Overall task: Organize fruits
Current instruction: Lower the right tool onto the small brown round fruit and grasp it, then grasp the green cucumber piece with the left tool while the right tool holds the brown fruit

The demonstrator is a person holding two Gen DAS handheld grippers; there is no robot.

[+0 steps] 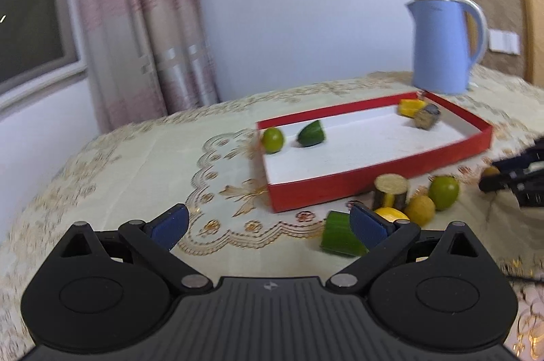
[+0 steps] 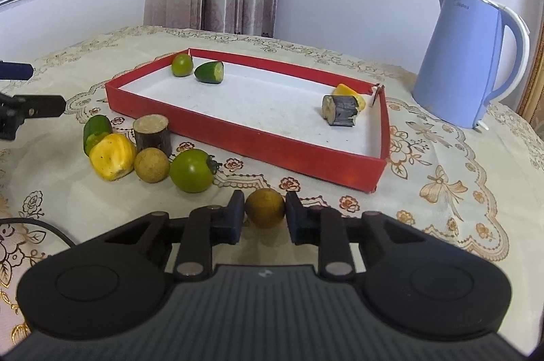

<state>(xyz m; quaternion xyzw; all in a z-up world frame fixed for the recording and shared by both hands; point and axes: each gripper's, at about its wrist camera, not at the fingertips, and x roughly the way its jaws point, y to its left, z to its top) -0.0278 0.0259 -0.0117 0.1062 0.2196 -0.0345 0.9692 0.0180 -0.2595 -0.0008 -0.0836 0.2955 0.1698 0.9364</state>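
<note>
Round table under cream embroidered cloth (image 2: 442, 157), pale blue electric kettle (image 2: 472, 61) at 2 o'clock in right wrist view. Shallow red cardboard tray with white floor (image 2: 238, 136) mid-table at 12; already holding round green fruit (image 2: 182, 65) and green cucumber end (image 2: 210, 72) in far-left corner, dark purple-skinned stalk chunk (image 2: 340, 111) touching a yellow wedge (image 2: 346, 90) in far-right corner. Loose cluster outside tray's near-left wall at 10: green cucumber piece (image 2: 97, 131), yellow pepper-like piece (image 2: 112, 162), upright brown stalk chunk (image 2: 152, 133), tan round fruit (image 2: 152, 164), green tomato-like fruit (image 2: 192, 170). Right gripper (image 2: 265, 211) clamped on small brownish-yellow round fruit (image 2: 265, 208), pads pressing both sides, fruit apparently on cloth just short of tray's near wall. Left gripper (image 1: 268, 225) jaws wide apart, nothing between, cucumber piece beside its right pad. Step in hand, as judged: grasp made, lift pending. Next: raise clear of red wall, carry toward 12, release inside tray, probably near the other round fruit.
</note>
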